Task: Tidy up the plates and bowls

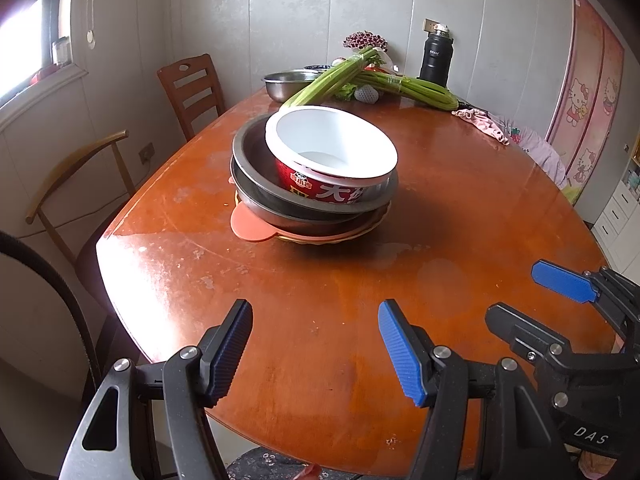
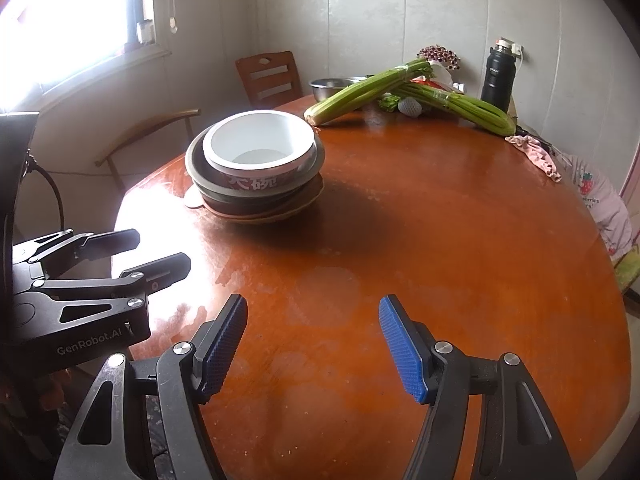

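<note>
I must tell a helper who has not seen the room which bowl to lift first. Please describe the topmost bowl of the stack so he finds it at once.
On the round reddish-brown wooden table stands one stack of dishes. At its top, inside a grey metal bowl, sits the red paper noodle bowl. Only it has a white inside and white printed characters on its red wall.

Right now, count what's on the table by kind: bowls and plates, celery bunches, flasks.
Bowls and plates: 5 that I can make out: noodle bowl, two nested steel bowls, orange plate beneath, far steel bowl
Celery bunches: 2
Flasks: 1
Total: 8
</note>
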### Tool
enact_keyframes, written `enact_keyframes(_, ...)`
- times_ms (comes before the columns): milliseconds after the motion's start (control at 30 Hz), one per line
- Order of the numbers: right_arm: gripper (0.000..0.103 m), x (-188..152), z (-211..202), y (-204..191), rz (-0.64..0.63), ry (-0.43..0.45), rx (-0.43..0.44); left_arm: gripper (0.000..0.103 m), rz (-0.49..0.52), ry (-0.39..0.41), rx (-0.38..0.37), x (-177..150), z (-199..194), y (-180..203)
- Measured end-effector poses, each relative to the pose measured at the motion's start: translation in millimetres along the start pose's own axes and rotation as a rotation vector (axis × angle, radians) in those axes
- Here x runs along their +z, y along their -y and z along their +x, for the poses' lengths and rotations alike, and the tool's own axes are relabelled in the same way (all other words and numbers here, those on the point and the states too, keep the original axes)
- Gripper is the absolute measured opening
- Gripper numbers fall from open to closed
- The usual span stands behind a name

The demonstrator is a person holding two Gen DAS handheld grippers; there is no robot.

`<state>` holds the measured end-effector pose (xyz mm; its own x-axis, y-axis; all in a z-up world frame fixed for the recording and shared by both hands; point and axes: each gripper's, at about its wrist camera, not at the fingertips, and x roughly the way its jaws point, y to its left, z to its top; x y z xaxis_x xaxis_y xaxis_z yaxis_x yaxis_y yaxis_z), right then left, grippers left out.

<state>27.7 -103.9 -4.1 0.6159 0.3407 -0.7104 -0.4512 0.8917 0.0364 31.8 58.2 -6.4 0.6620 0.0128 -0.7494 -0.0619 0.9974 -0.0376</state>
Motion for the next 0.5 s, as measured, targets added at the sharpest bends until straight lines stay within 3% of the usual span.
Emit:
enact_keyframes(333,0.07,1,3,5,0.014,-0.006,0.016,0.065,0.001,0.015,0.025,6,0,-6)
enact_keyframes(500,0.07,10,12,52,0.106,-0.038,0.082,0.065,-0.014,0.049,-0.007,33,-2,-31)
